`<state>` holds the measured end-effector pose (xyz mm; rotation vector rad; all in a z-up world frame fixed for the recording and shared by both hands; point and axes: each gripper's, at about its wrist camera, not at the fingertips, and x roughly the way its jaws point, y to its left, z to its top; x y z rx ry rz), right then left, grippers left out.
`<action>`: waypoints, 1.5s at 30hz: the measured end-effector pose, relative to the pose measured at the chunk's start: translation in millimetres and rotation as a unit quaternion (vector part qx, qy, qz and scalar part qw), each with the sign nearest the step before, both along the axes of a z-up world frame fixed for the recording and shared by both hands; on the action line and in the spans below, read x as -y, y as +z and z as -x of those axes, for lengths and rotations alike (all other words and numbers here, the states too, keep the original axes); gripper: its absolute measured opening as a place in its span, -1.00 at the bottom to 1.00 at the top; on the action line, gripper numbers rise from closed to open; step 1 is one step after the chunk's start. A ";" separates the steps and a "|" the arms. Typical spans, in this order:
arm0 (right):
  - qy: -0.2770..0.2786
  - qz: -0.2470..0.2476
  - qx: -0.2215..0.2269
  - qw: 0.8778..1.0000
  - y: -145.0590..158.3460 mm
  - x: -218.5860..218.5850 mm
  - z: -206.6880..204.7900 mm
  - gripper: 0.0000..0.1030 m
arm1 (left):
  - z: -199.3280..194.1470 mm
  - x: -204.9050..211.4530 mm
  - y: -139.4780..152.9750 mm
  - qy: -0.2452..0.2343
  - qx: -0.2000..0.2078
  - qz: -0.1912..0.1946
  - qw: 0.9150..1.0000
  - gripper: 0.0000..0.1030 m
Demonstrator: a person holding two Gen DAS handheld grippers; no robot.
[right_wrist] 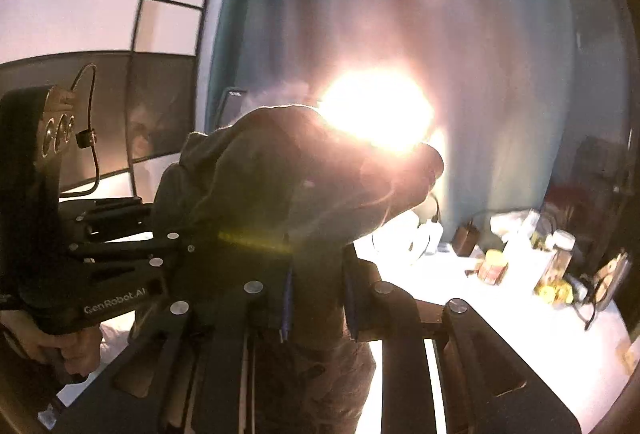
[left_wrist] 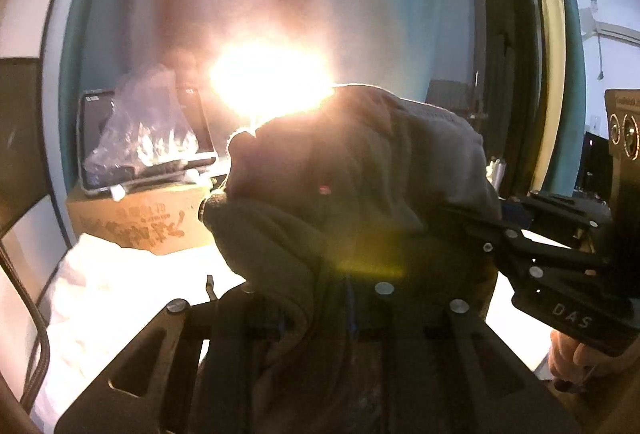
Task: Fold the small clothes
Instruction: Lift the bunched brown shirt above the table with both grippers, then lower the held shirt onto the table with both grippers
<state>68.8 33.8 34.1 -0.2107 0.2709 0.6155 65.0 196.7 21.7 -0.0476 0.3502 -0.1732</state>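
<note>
A dark grey garment (left_wrist: 352,193) hangs bunched in the air between both grippers, lit from behind by a glaring lamp. In the left wrist view my left gripper (left_wrist: 332,314) is shut on its lower fold, and the cloth covers the fingertips. My right gripper (left_wrist: 500,230) pinches the garment's right edge, with a hand (left_wrist: 572,354) on its handle. In the right wrist view the same garment (right_wrist: 288,185) drapes over my right gripper (right_wrist: 316,306), which is shut on it. My left gripper (right_wrist: 176,246) clamps the cloth's left side.
A cardboard box (left_wrist: 152,222) carries a tablet and a plastic bag (left_wrist: 148,137) at the left, above white bedding (left_wrist: 120,294). The white tabletop (right_wrist: 500,334) holds a can (right_wrist: 494,266), jars (right_wrist: 558,258) and cables at the right. A teal curtain (right_wrist: 500,53) hangs behind.
</note>
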 end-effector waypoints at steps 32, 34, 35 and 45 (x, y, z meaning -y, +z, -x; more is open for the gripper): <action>0.036 0.012 -0.233 0.972 -109.5 -37.1 -175.4 -0.57 | -115.4 -35.2 -98.5 0.038 -0.190 0.040 0.980 -0.62; 0.035 0.010 -0.256 0.966 -119.9 -38.3 -185.1 -0.57 | -122.1 -36.4 -105.2 0.039 -0.206 0.042 0.977 -0.61; 0.034 0.010 -0.265 0.964 -124.0 -38.6 -188.4 -0.57 | -125.7 -37.4 -108.7 0.039 -0.214 0.044 0.975 -0.61; 0.029 0.002 -0.366 0.930 -161.6 -36.5 -232.7 -0.37 | -152.3 -55.8 -126.7 0.050 -0.294 0.095 0.950 -0.35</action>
